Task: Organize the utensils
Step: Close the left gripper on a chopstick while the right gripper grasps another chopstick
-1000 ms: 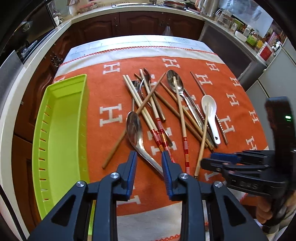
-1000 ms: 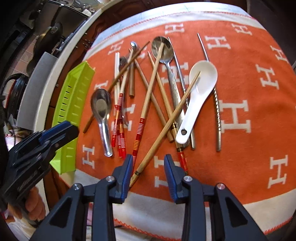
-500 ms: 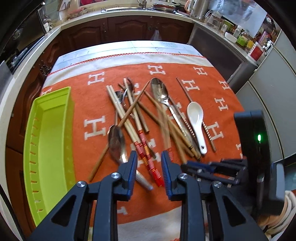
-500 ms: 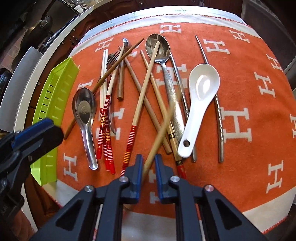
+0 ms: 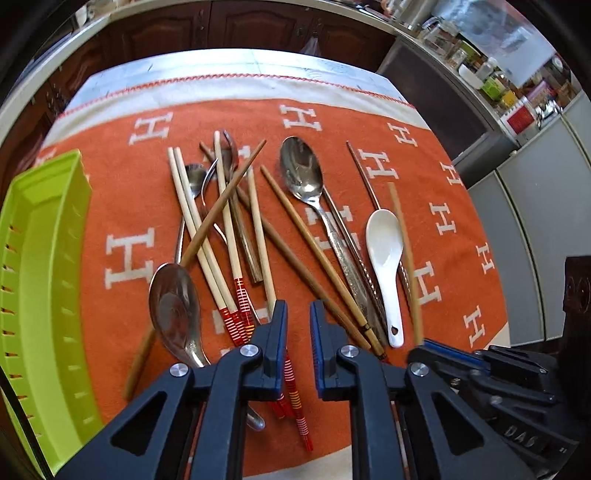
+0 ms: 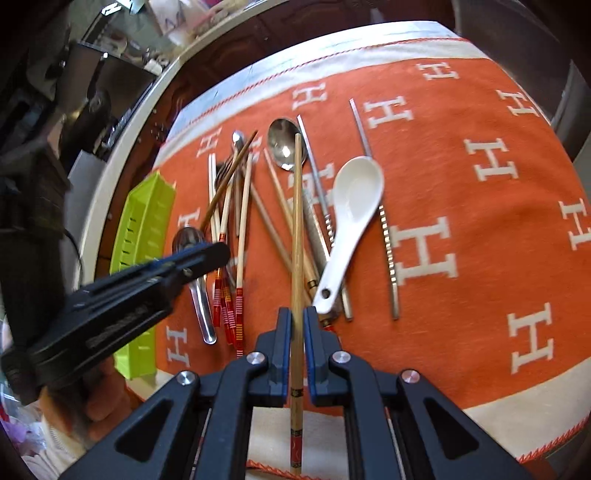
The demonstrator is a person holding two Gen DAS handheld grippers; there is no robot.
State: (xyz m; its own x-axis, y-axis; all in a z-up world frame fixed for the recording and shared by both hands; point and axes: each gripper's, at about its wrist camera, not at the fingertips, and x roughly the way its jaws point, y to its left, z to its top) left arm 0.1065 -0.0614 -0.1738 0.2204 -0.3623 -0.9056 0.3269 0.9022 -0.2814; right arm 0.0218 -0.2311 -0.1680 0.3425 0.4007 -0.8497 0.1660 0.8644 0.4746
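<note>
A pile of utensils lies on the orange cloth (image 5: 129, 206): wooden chopsticks, red-striped chopsticks (image 5: 236, 317), metal spoons (image 5: 301, 173), a white ceramic spoon (image 5: 384, 243) and metal chopsticks. My right gripper (image 6: 296, 325) is shut on a bamboo chopstick (image 6: 296, 229) and holds it lifted above the pile, pointing forward; that chopstick also shows in the left wrist view (image 5: 404, 258). My left gripper (image 5: 297, 325) is open and empty, low over the near end of the pile. A lime green tray (image 5: 40, 280) lies at the left, empty.
The cloth-covered table (image 5: 236, 70) stands in a kitchen with dark cabinets (image 5: 258, 26) behind and grey appliances (image 5: 535, 229) to the right. The green tray also shows in the right wrist view (image 6: 144, 218), beyond my left gripper (image 6: 207, 254).
My right gripper closed on the bamboo chopstick and lifted it off the pile. My left gripper moved forward over the near ends of the utensils and stayed open.
</note>
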